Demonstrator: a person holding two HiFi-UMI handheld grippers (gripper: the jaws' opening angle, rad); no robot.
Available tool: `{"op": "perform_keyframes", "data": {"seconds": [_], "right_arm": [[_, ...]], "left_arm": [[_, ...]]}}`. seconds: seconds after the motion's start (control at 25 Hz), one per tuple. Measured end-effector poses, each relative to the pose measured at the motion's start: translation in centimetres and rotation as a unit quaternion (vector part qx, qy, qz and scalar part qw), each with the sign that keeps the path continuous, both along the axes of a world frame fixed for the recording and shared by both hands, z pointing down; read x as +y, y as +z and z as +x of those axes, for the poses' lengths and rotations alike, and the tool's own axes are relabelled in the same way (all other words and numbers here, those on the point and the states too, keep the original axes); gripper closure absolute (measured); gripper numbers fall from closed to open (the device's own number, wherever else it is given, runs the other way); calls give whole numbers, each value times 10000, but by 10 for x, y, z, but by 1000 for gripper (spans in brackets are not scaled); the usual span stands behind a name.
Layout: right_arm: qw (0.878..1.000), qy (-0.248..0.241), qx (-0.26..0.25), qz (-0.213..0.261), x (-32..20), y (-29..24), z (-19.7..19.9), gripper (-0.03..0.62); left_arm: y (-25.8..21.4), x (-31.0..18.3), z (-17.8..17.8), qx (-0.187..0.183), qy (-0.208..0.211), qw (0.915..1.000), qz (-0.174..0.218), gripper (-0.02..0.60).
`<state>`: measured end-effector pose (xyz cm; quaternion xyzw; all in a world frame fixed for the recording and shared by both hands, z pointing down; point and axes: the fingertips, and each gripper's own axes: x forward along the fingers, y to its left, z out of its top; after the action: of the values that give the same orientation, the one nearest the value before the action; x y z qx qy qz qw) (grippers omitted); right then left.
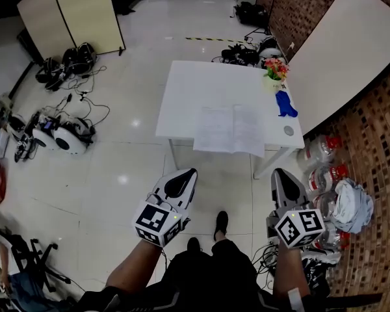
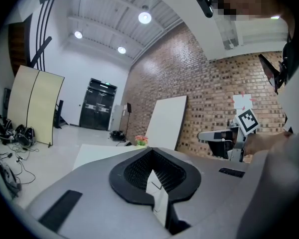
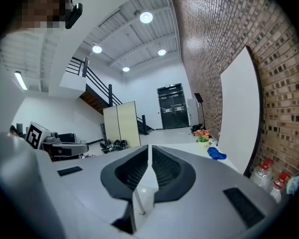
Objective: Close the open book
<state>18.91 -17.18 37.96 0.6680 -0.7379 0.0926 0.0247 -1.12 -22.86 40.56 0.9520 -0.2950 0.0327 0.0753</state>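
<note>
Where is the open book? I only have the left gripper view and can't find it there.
Observer: In the head view, the open book lies flat, pages up, at the table's near edge.
Operator: Are the right tongs holding anything?
Observer: No, the right tongs are shut and empty.
Operator: What else is on the table?
Observer: A blue object lies near the flower pot.

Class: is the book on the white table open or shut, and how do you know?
Open: the book lies spread flat, two pages either side of a centre fold.
</note>
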Motion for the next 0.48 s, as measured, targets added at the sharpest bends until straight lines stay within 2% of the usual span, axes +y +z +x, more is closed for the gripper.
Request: {"op": "perform_keyframes", "data": {"seconds": [0.16, 0.48], "right_arm": [[9999, -19, -161, 46, -32, 10, 22, 591], [9988, -359, -317, 138, -113, 15, 76, 591]], "left_arm": [[-1, -26, 21, -70, -73, 9999, 55, 588], [2, -99, 72, -339, -405, 9986, 56, 588]]}}
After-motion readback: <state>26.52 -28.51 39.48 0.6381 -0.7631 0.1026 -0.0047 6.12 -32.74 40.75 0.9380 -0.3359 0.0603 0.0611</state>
